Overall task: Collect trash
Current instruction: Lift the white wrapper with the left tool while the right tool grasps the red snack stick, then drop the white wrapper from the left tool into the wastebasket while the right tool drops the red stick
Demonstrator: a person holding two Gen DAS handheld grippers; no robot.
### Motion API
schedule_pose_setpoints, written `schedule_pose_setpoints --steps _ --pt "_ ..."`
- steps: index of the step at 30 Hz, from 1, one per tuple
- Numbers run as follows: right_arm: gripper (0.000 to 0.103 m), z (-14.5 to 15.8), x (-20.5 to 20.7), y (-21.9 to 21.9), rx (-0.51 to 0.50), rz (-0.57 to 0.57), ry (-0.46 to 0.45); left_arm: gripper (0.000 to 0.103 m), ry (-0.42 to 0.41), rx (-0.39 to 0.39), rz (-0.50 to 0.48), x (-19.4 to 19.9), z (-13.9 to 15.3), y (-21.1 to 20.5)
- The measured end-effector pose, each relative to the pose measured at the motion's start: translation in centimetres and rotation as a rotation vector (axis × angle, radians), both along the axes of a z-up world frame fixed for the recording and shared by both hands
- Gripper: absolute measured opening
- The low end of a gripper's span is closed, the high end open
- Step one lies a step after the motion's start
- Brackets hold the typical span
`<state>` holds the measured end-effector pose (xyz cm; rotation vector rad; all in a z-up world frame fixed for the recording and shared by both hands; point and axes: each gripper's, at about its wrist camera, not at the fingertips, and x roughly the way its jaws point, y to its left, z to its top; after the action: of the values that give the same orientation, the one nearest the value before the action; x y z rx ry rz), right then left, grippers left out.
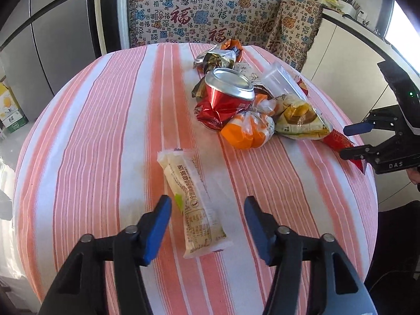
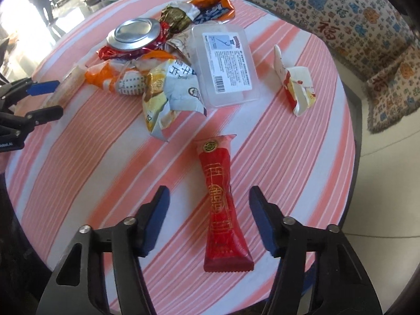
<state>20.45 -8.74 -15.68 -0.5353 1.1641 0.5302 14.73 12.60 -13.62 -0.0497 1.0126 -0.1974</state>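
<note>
Picking up wrappers: our left hand-held gripper [image 1: 207, 204] stands open around the pale wrapper [image 1: 193, 204] on the desk [image 1: 92, 136], our right hand-held gripper [image 2: 208, 197] open around the red wrapper [image 2: 221, 202]. We squeeze each middle firmly.

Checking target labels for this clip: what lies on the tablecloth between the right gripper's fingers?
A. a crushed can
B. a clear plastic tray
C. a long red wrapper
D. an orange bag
C: the long red wrapper lies lengthwise between the right gripper fingers, which stand apart from it on both sides.
</note>
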Motion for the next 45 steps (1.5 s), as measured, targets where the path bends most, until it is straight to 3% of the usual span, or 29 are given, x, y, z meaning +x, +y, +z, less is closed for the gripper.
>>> schedule_pose_setpoints --steps 1,2,4,10,18,27,32,37,45 --pt "0.026 -0.1 0.0 -0.2 -0.007 -0.008 -0.006 0.037 0.003 0.004 -0.003 0.0 -0.1 -0.2" --pt "0.013 -0.1 0.1 -0.6 0.009 -0.027 -0.007 0.027 0.001 0.016 0.000 -0.1 -0.3 -0.2" --pt "0.010 0.3 -0.1 -1.5 0.051 -0.055 -0.010 0.021 -0.008 0.014 0.004 -0.5 -0.3 -0.2" --pt "0.008 2.7 -2.1 -4.2 0.207 -0.116 -0.017 0.017 -0.057 -0.049 0.016 -2.7 0.9 0.2" --pt "0.008 3.0 -3.8 -5.9 0.379 -0.171 0.015 0.016 -0.105 -0.107 -0.004 -4.1 2.7 -2.2" --pt "0.007 2.4 -3.8 -10.0 0.508 -0.270 0.035 0.016 -0.131 -0.147 -0.091 -3.9 4.1 -8.3" --pt "0.008 3.2 -3.8 -14.4 0.576 -0.355 0.013 0.016 -0.124 -0.200 -0.156 -2.8 4.3 -12.8" --pt "0.008 4.3 -3.7 -20.5 0.583 -0.459 -0.046 0.016 -0.113 -0.235 -0.259 -1.4 4.6 -18.9" --pt "0.008 3.3 -4.0 -29.9 0.485 -0.611 -0.126 0.016 -0.091 -0.277 -0.419 0.9 4.6 -29.5"
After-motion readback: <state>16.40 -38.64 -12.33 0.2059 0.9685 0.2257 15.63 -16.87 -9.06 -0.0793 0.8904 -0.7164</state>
